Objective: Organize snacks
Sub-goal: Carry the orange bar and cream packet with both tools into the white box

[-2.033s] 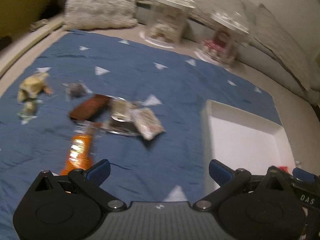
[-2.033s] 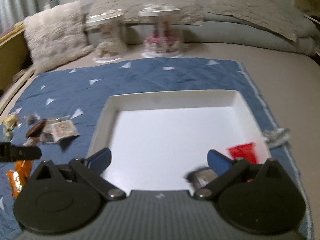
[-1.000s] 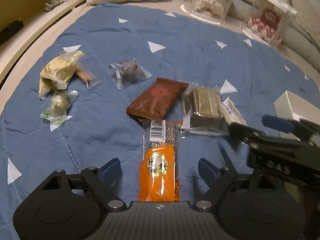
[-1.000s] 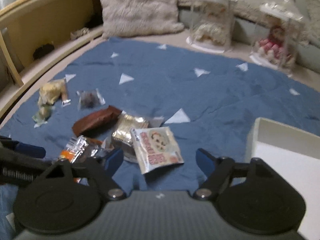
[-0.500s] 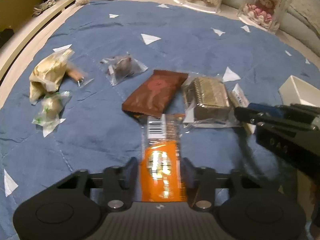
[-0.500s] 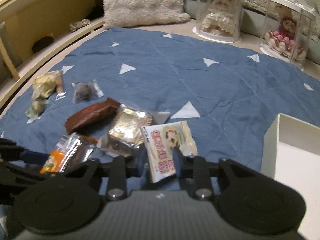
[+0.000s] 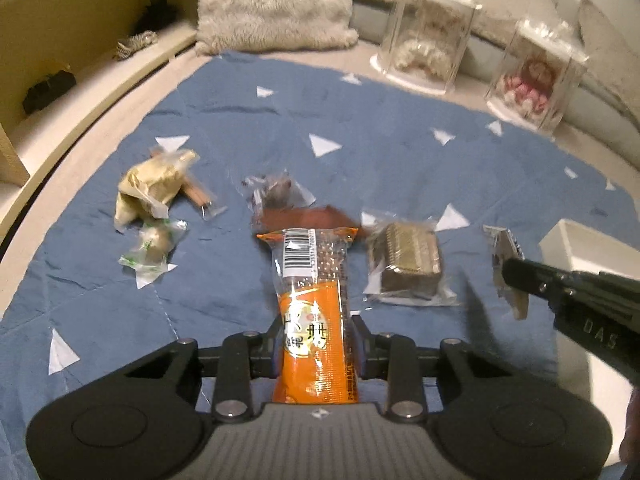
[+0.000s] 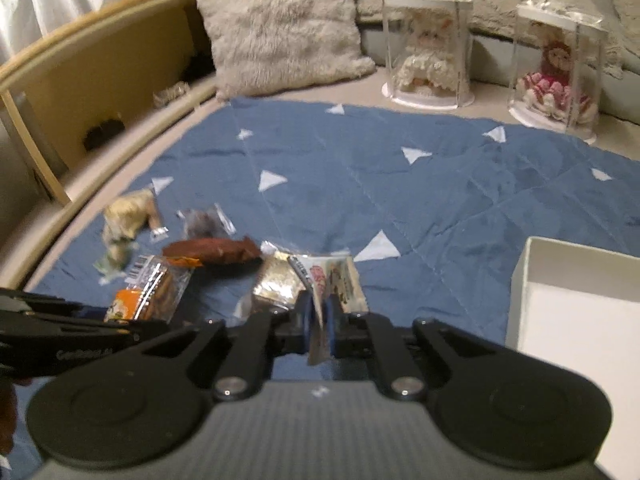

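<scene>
My left gripper is shut on an orange snack packet and holds it lifted off the blue mat; the packet also shows in the right wrist view. My right gripper is shut on a white printed snack packet, raised above the mat; it also shows in the left wrist view. On the mat lie a brown packet, a clear-wrapped golden cake, a small dark candy, a yellow packet and a green-wrapped sweet. The white tray is at the right.
Two clear doll display cases stand at the back of the mat. A fluffy pillow lies at the back left. A wooden shelf runs along the left side.
Both grippers have closed on their packets and lifted them: the left on the orange packet, the right on the white printed packet. Both views have risen and pulled back.
</scene>
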Action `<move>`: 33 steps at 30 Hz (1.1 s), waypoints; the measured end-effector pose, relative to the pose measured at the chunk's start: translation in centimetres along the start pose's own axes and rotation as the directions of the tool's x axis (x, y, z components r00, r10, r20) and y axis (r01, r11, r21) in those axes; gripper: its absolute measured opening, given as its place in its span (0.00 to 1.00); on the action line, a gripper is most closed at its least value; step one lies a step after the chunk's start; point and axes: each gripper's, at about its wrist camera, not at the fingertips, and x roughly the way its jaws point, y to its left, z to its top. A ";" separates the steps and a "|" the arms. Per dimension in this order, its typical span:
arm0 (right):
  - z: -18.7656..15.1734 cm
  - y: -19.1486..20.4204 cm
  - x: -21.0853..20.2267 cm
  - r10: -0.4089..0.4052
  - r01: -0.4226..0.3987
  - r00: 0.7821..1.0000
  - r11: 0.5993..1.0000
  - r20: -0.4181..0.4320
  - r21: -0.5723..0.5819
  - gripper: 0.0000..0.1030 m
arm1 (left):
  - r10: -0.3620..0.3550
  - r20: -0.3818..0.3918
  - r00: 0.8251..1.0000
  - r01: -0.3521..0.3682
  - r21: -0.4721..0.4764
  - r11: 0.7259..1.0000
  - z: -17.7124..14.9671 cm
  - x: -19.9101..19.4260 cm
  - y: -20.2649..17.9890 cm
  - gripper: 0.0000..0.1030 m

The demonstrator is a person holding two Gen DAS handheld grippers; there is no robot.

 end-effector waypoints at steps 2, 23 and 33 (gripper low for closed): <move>-0.1 0.4 -1.1 -0.004 0.004 1.000 1.000 0.015 -0.008 0.09 | -0.014 0.016 1.000 0.014 -0.008 1.000 -0.2 -1.0 -0.3 0.33; -2.9 -2.3 -12.3 -0.122 0.115 0.985 0.991 0.119 0.066 0.09 | -0.189 0.117 0.975 0.184 0.051 0.982 -2.4 -7.6 -8.9 0.33; -5.4 -7.7 -17.0 -0.223 0.205 0.966 0.969 0.134 0.136 0.09 | -0.281 0.077 0.957 0.273 0.101 0.957 -3.7 -7.0 -15.7 0.33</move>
